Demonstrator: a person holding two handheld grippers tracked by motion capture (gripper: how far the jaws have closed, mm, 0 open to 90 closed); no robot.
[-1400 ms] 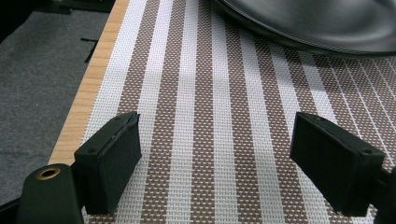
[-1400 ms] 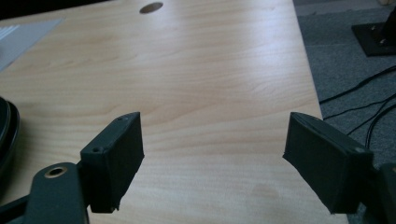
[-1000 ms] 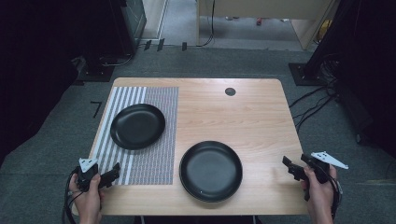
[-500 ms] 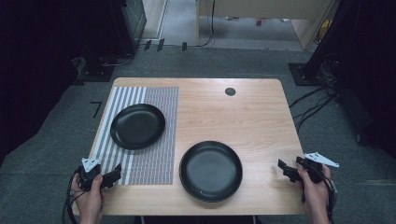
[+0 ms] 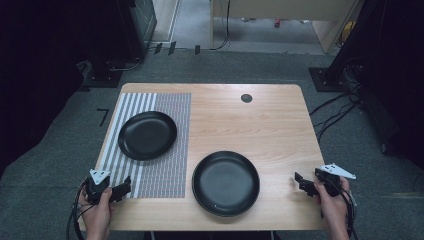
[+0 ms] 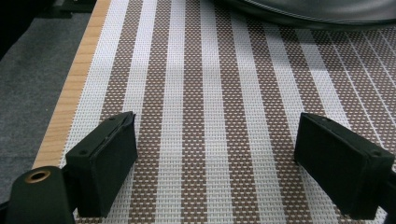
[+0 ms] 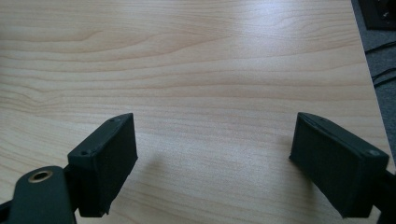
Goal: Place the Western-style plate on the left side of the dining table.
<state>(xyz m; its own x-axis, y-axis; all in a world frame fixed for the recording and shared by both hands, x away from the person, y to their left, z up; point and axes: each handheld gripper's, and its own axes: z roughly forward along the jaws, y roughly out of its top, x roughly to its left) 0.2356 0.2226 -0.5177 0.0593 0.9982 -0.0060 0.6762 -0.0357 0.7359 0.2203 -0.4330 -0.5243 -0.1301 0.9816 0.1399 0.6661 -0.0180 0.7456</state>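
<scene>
Two hands are holding grippers at the near edge of a wooden table (image 5: 280, 125). The left gripper (image 5: 121, 189) is hovering over a striped mat (image 5: 165, 165), its jaws spread wide and holding nothing. The right gripper (image 5: 301, 182) is hovering over bare wood, jaws likewise spread. Between them a black plate (image 5: 226, 183) is lying. Beyond the left gripper, a second black plate (image 5: 147, 135) is resting on the mat.

Grey carpet floor (image 5: 55, 165) all round. Light wooden table (image 5: 260, 125), rounded corners, small dark grommet (image 5: 246, 98) near far edge. Dark equipment (image 5: 135, 20) far left. Cables (image 5: 335, 107) trailing right. Pale cabinet (image 5: 285, 10) beyond.
</scene>
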